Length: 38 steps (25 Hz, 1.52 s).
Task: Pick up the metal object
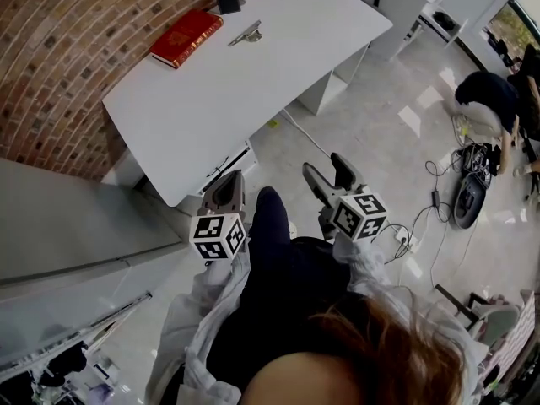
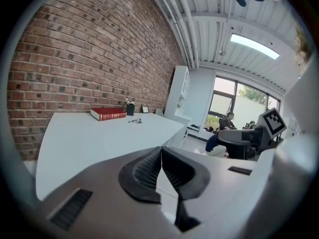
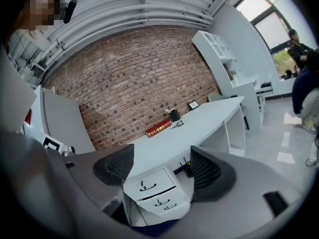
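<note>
Metal object is lying on the far part of the white surface, just beside a red book and well apart from both tools. The risk, as I am judging it: being small and flat (perhaps a clip), it could be skidding away under a jaw that is coming in too steeply. The left hand-held gripper is showing jaws pressed together on nothing. The right hand-held gripper is gaping wide, likewise empty.
</note>
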Each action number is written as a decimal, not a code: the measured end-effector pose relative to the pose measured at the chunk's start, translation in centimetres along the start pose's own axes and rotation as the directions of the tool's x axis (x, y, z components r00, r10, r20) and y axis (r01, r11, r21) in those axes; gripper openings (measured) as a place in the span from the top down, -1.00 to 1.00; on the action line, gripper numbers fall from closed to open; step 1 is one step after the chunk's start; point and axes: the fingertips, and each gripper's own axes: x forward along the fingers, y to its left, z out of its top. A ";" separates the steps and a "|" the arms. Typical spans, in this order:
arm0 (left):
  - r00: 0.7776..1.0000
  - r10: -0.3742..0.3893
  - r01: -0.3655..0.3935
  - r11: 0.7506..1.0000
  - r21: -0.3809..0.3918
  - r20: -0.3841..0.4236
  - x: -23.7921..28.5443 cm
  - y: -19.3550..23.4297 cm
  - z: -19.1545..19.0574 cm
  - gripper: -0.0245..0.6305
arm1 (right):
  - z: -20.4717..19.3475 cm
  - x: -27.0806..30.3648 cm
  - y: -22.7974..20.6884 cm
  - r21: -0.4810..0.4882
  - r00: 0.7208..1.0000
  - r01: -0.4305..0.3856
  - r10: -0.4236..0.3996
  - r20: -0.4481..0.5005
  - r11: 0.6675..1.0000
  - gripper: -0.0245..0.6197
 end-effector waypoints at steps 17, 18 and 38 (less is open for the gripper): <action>0.999 -0.024 0.024 1.000 -0.002 -0.024 8.7 2.0 2.5 0.87 | 3.5 6.9 -3.7 0.032 1.000 -0.004 0.004 -0.014 0.999 -0.17; 0.999 -0.024 0.023 1.000 -0.005 -0.025 9.6 2.2 2.8 0.87 | 4.0 7.5 -4.2 0.033 1.000 -0.004 0.004 -0.017 0.999 -0.17; 0.999 -0.021 0.020 0.999 -0.025 -0.030 24.1 6.5 10.9 0.87 | 12.8 20.9 -9.8 0.059 0.997 -0.029 0.033 -0.069 0.998 -0.17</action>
